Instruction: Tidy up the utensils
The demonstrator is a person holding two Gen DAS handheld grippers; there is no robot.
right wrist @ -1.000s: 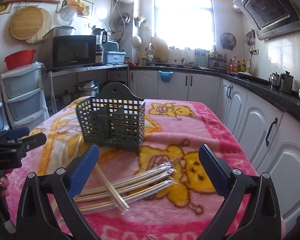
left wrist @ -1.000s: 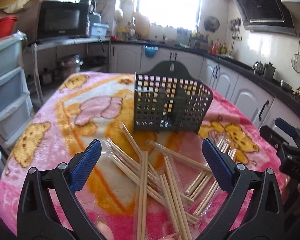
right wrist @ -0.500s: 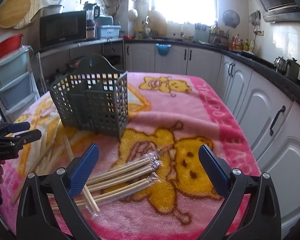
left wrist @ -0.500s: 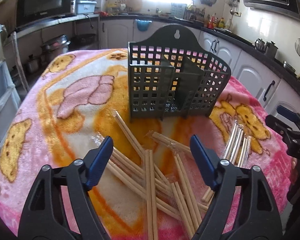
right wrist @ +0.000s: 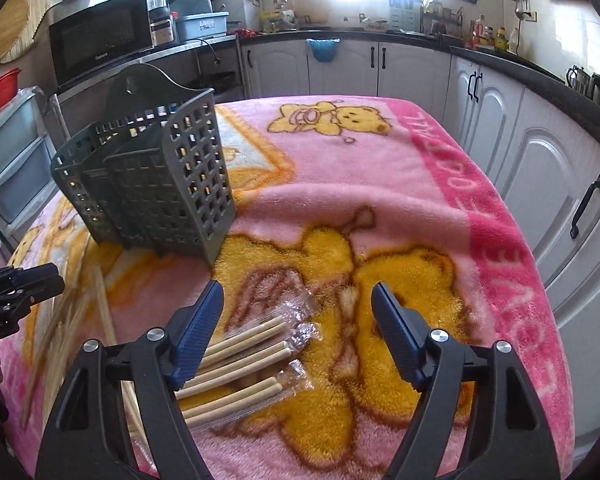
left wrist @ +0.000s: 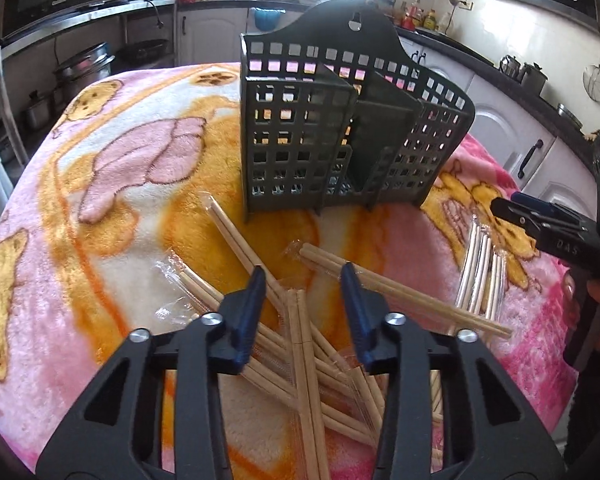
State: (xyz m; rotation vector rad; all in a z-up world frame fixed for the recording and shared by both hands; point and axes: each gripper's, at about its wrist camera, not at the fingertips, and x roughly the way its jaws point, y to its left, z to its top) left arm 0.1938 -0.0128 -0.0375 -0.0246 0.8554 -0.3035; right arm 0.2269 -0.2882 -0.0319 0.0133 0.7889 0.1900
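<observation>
Kitchen setting: a table covered with a pink cartoon-print blanket [right wrist: 379, 184], with white cabinets [right wrist: 539, 168] and a dark countertop behind it.

Left gripper [left wrist: 303, 280]: pointed down at the blanket. Its jaws have just been closing and now stand narrowly apart. One wrapped chopstick pair [left wrist: 305, 344] runs lengthwise up the gap between the blue pads [left wrist: 252, 312]; the pads do not visibly press on it. This pair lies on top of a crossed heap of wrapped chopsticks [left wrist: 339, 384] directly under the gripper. Further pairs fan outward from the heap: one [left wrist: 236, 236] toward the holder's left corner, one [left wrist: 399, 292] angled to the right.

Right gripper [right wrist: 298, 300]: also pointed down, jaws wide apart and just now closing somewhat. Nothing is clamped. A group of pale chopsticks in clear wrappers [right wrist: 240, 364] lies on the blanket beside and partly under its left finger, wrapper ends reaching into the gap.

Utensil holder [left wrist: 339, 132]: dark perforated plastic with a divider, standing upright on the blanket beyond both gripper positions. No chopsticks are visible in its compartments.

Background: a microwave [right wrist: 100, 40] on the left counter.
</observation>
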